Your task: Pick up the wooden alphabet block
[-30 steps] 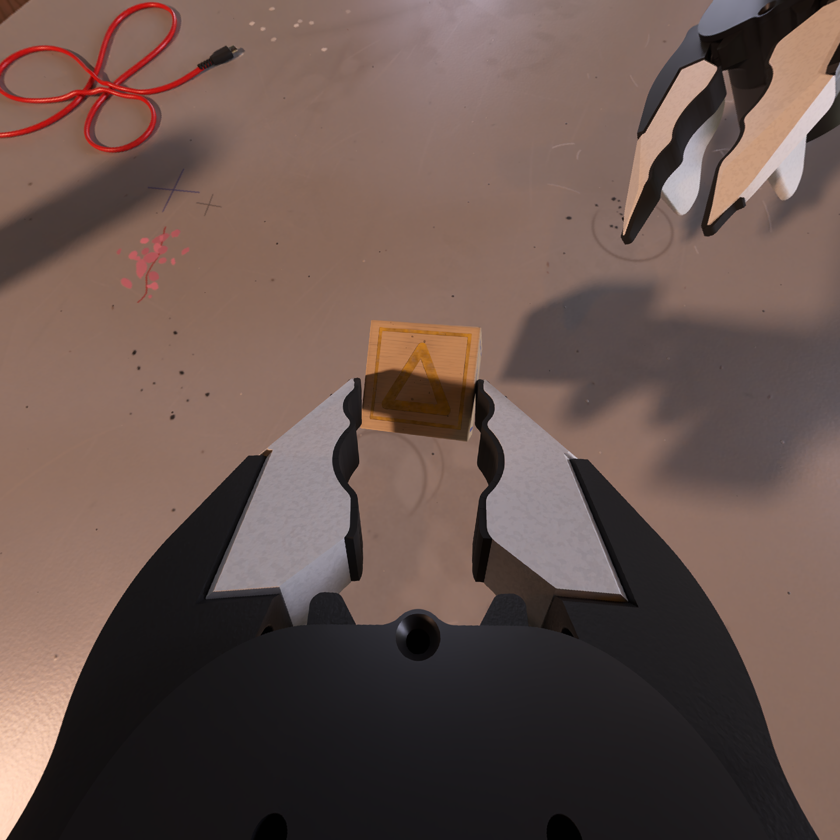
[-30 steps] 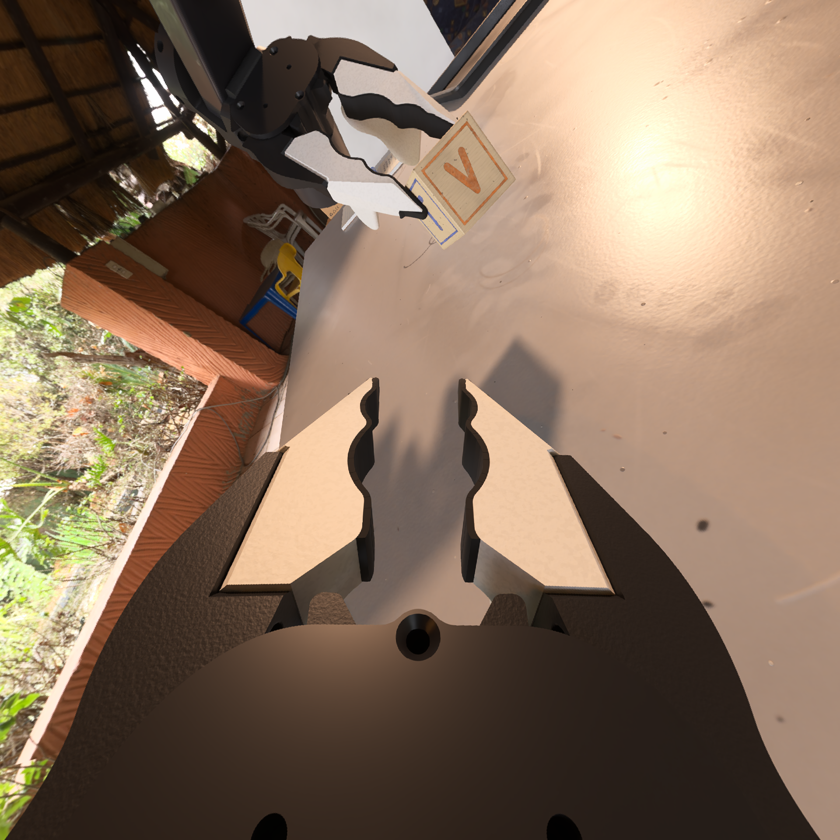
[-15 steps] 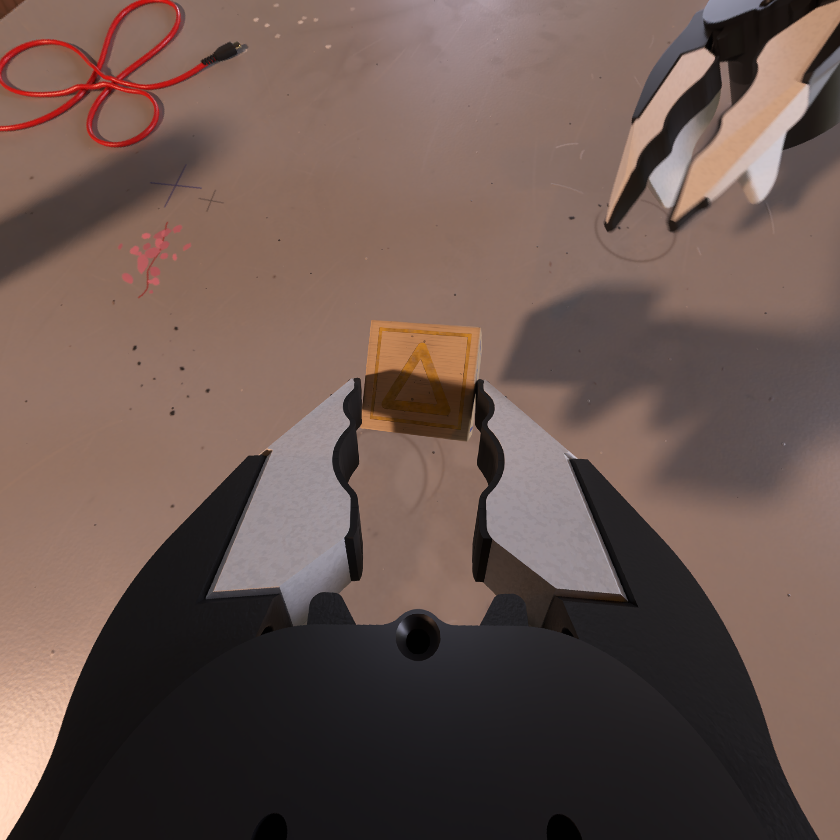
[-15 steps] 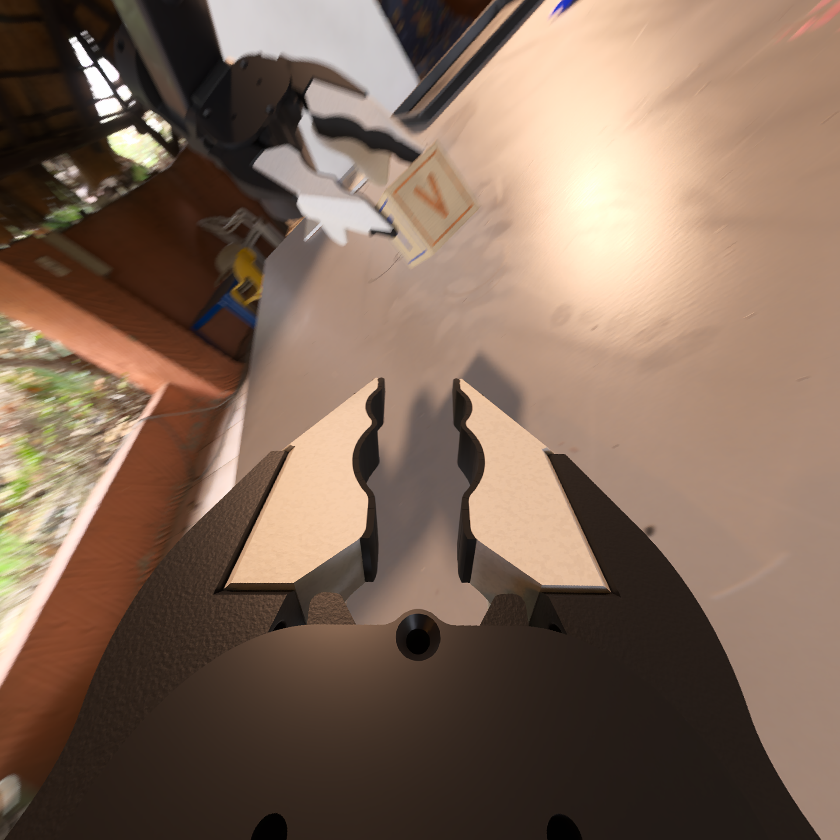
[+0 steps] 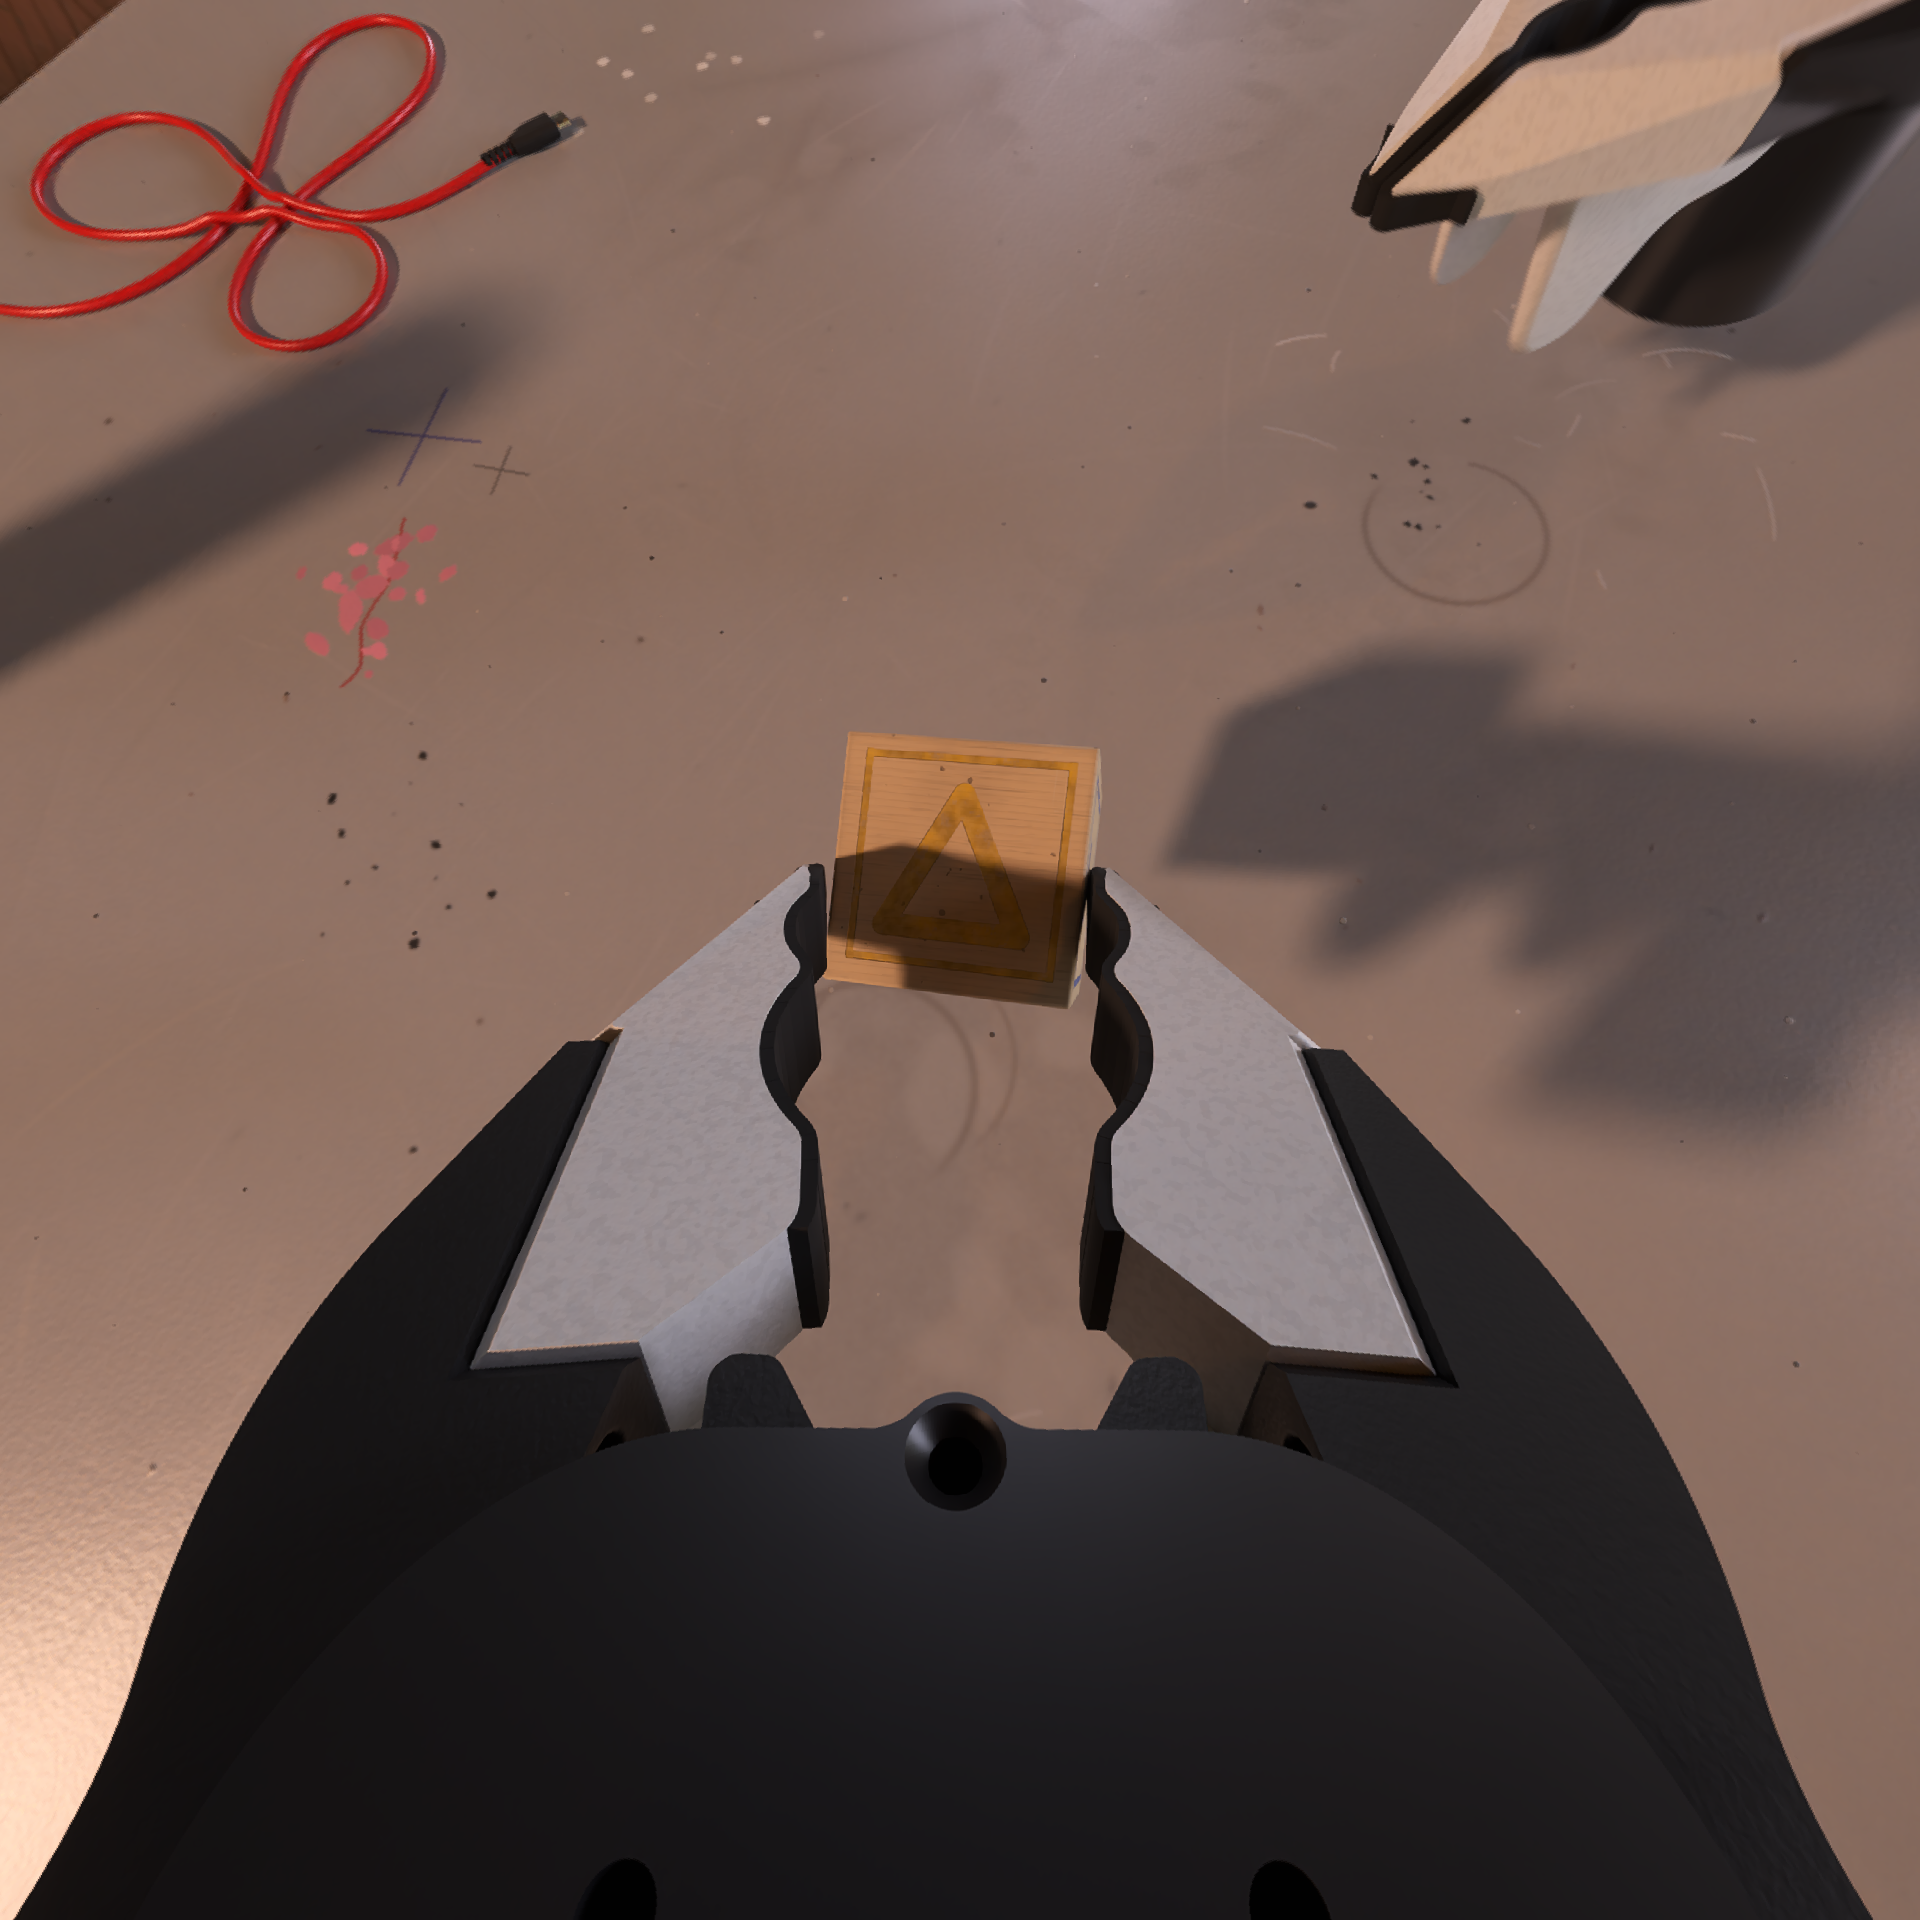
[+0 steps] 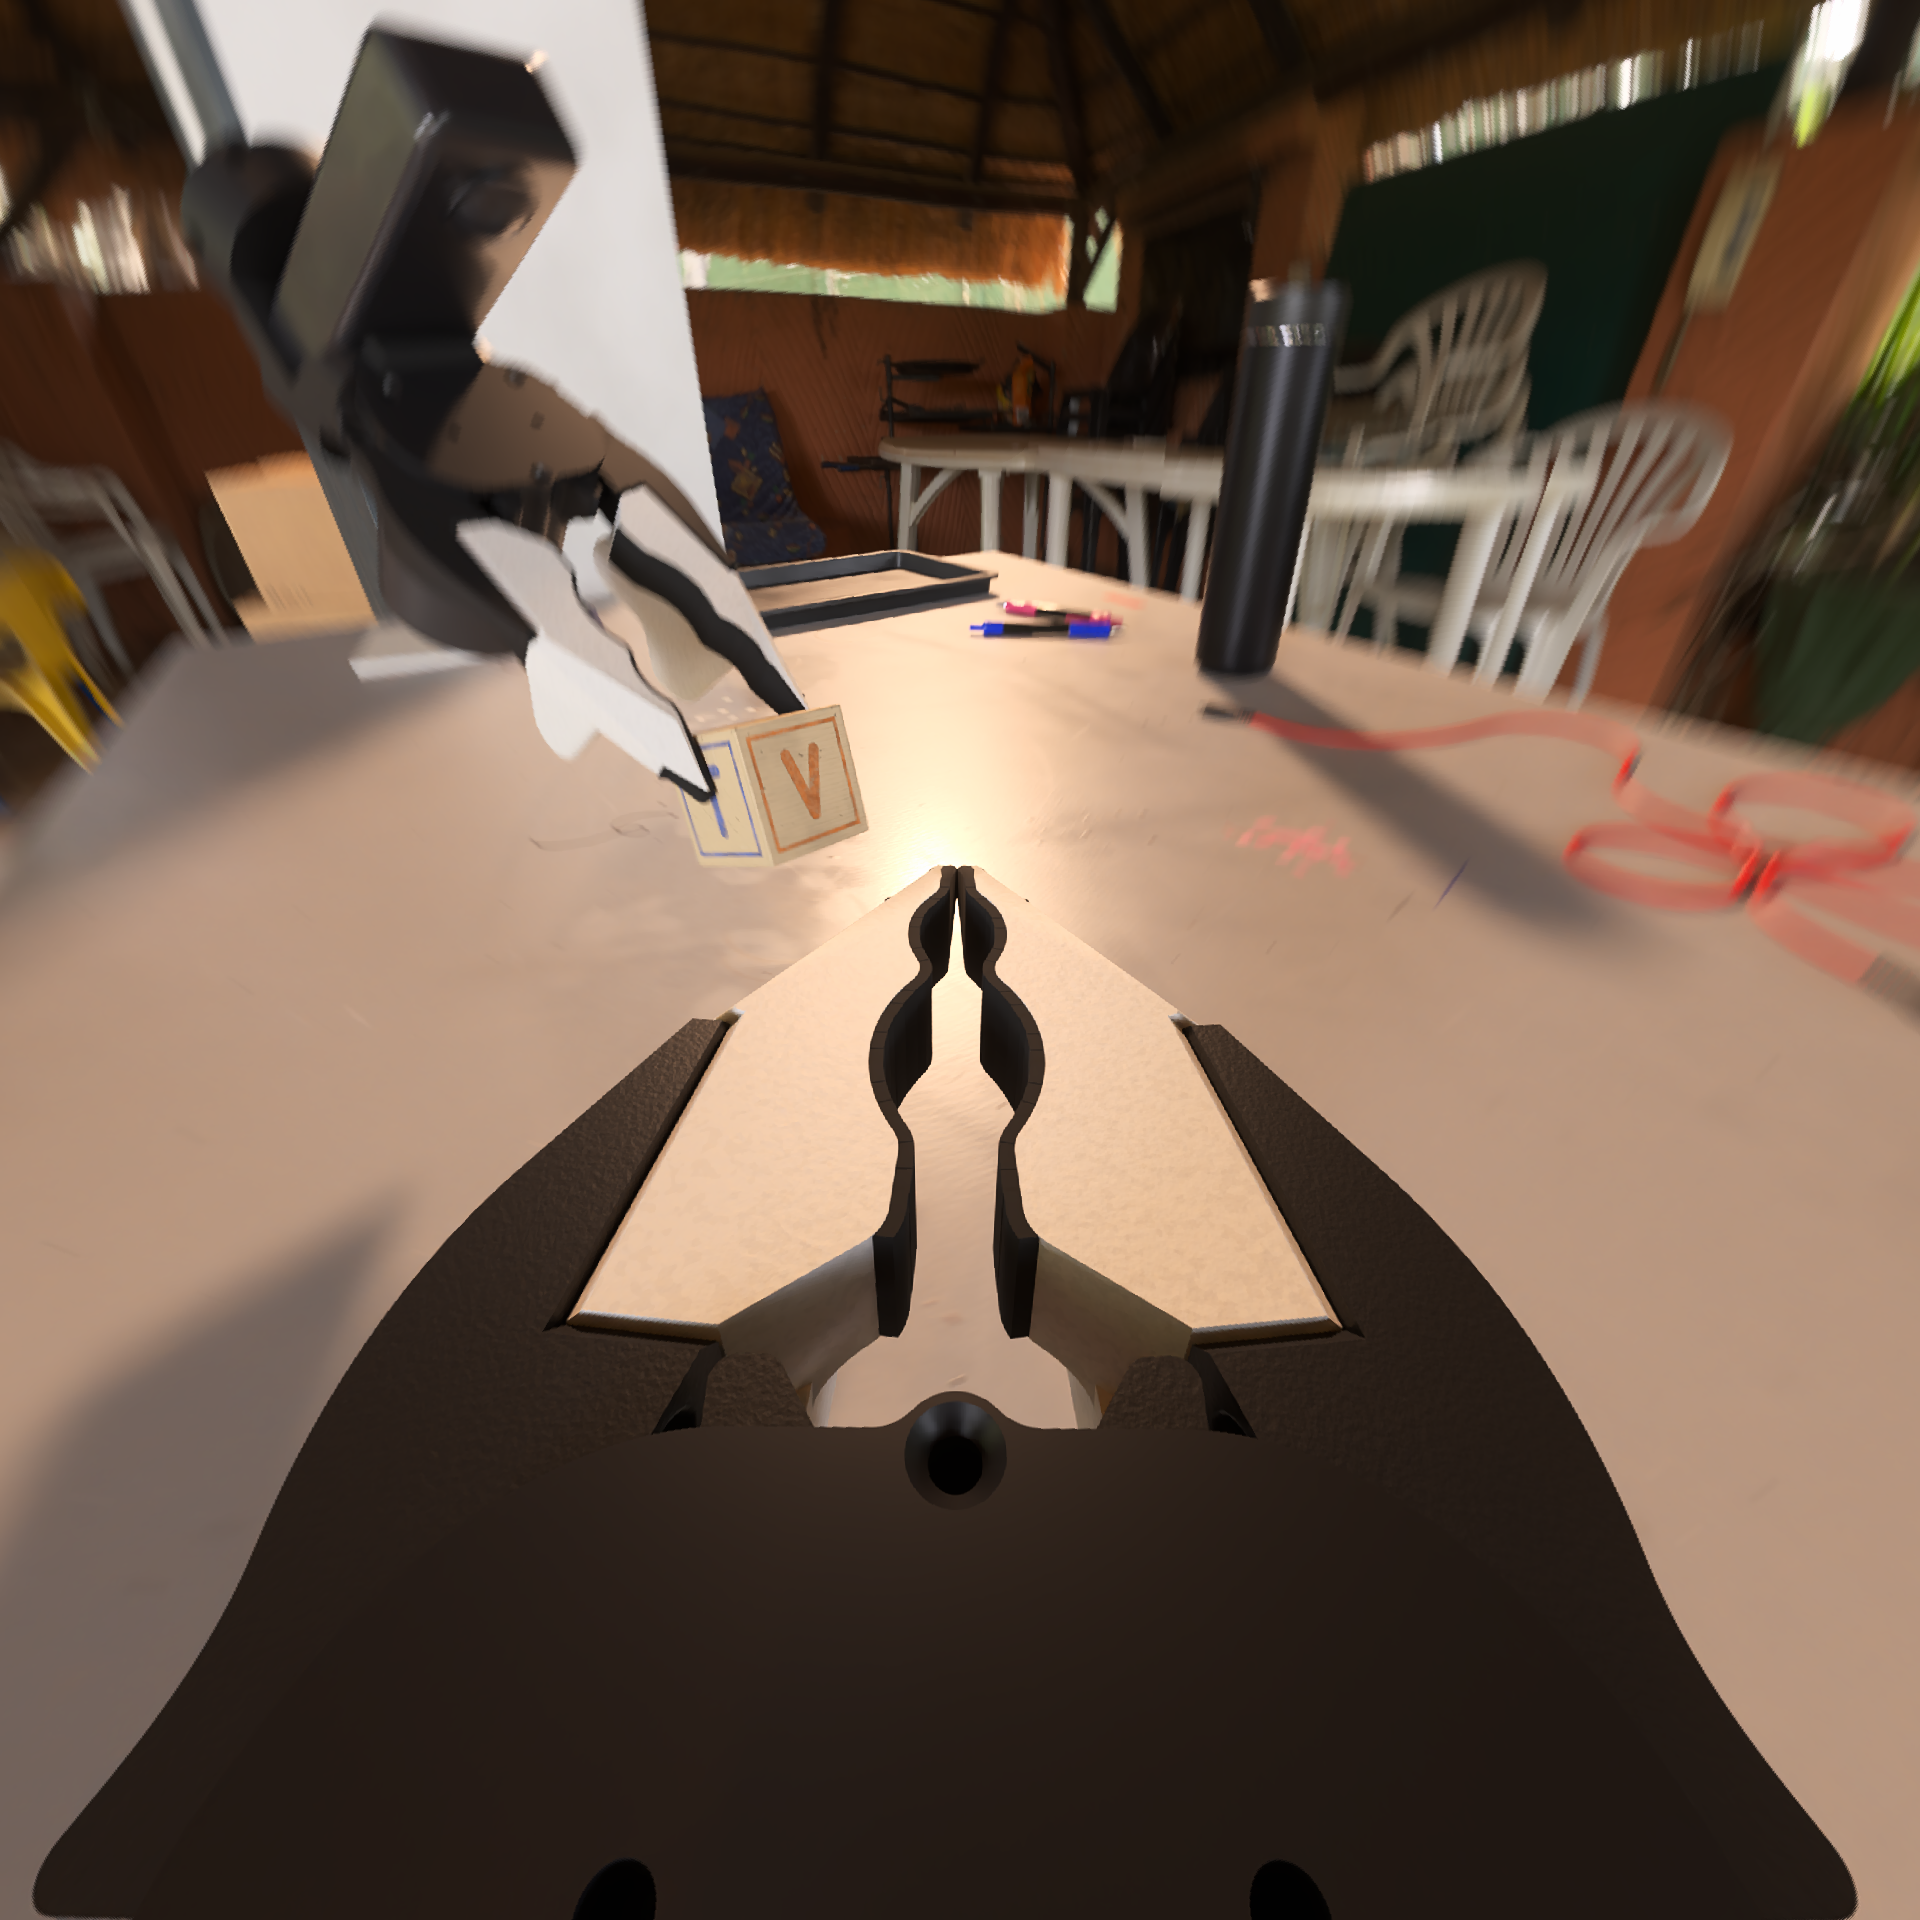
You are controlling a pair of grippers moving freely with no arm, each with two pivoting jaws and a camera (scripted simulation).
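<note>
The wooden alphabet block (image 5: 961,831) is a light wood cube with an orange-framed face. My left gripper (image 5: 954,914) is shut on it, fingertips pressing its left and right sides. In the right wrist view the block (image 6: 805,795) hangs slightly tilted in the left gripper (image 6: 743,753), at or just above the table; I cannot tell if it touches. My right gripper (image 6: 956,878) is shut and empty, low over the table, short of the block and to its right. It also shows at the top right of the left wrist view (image 5: 1382,208).
A looped red cable (image 5: 208,187) lies at the far left, seen blurred in the right wrist view (image 6: 1714,852). A tall black cylinder (image 6: 1262,488), some pens (image 6: 1049,621), a dark tray (image 6: 873,582) and a white panel (image 6: 582,312) stand beyond the block.
My right gripper has closed from open to shut, rolled level, and drawn back up and to the right in the left wrist view. The left gripper still holds the block.
</note>
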